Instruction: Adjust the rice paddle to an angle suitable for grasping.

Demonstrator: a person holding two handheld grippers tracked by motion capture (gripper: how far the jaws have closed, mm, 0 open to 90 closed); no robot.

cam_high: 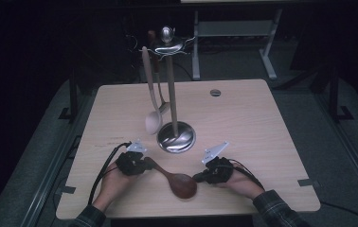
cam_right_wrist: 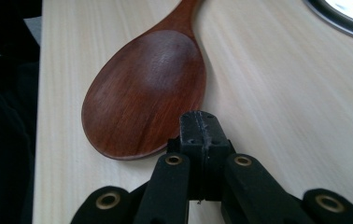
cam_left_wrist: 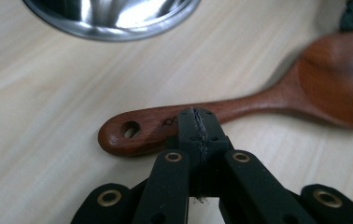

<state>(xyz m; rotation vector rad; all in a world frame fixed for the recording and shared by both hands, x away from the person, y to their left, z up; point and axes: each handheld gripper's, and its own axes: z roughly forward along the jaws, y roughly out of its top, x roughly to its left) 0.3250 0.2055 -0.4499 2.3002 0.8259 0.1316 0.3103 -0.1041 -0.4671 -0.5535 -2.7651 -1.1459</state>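
Dark reddish-brown spoon (cam_high: 179, 182), pale wood table (cam_high: 243, 118), silver stand (cam_high: 176, 137)

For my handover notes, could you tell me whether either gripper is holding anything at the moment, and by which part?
Nothing is held. Both the left gripper and the right gripper are shut with nothing between their jaws, at either end of the dark wooden spoon lying on the table.

Between your two grippers the dark spoon (cam_high: 174, 178) lies flat on the worktop (cam_high: 243, 118), handle toward the left gripper (cam_high: 145, 163), bowl just beside the right gripper (cam_high: 197, 178), so a level pass between them is blocked. Just behind it stands the rack (cam_high: 174, 135) on its round steel base, with a pale spoon (cam_high: 152, 116) hanging low at its left (near the base). To the right of the rack and along the far edge, the worktop lies bare, save a small grommet (cam_high: 215, 92).
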